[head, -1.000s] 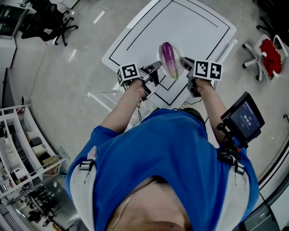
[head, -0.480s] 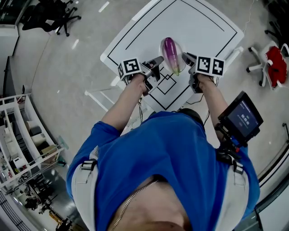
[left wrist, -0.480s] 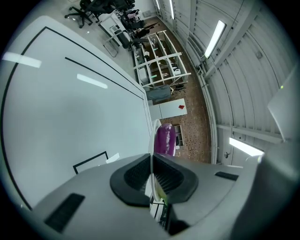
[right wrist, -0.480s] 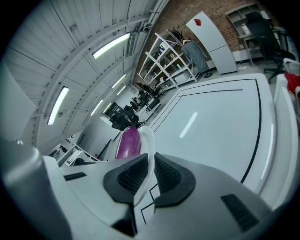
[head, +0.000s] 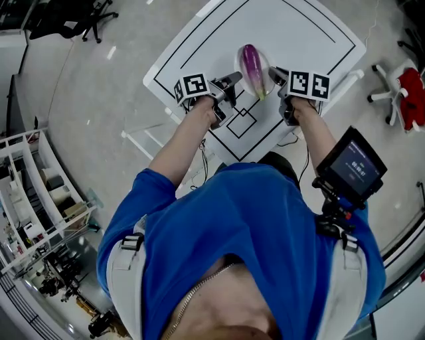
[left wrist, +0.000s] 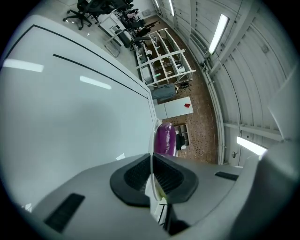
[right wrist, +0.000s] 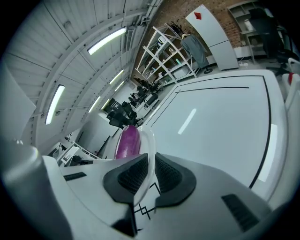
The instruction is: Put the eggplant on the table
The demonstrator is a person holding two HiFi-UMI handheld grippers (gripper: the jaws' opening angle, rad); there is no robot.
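Observation:
A purple eggplant [head: 252, 65] lies on a thin white plate [head: 263, 61] held over the white table [head: 299, 30]. My left gripper [head: 233, 81] is shut on the plate's left rim and my right gripper [head: 275, 74] on its right rim. In the left gripper view the plate [left wrist: 152, 137] stands edge-on between the black pads [left wrist: 136, 176], with the eggplant [left wrist: 164, 139] just beyond it. In the right gripper view the plate [right wrist: 149, 140] runs between the pads [right wrist: 166, 177], and the eggplant [right wrist: 127, 142] lies to its left. Whether the plate touches the table I cannot tell.
Black rectangles and small square outlines [head: 243, 120] are drawn on the table. A red chair [head: 414, 106] stands to the right, a white shelf rack [head: 33, 199] to the left, black office chairs [head: 80, 13] at the far left. A screen [head: 352, 167] sits by the person's right arm.
Both grippers have carried the plate and eggplant forward, further over the table and a little lower. Both grips look the same.

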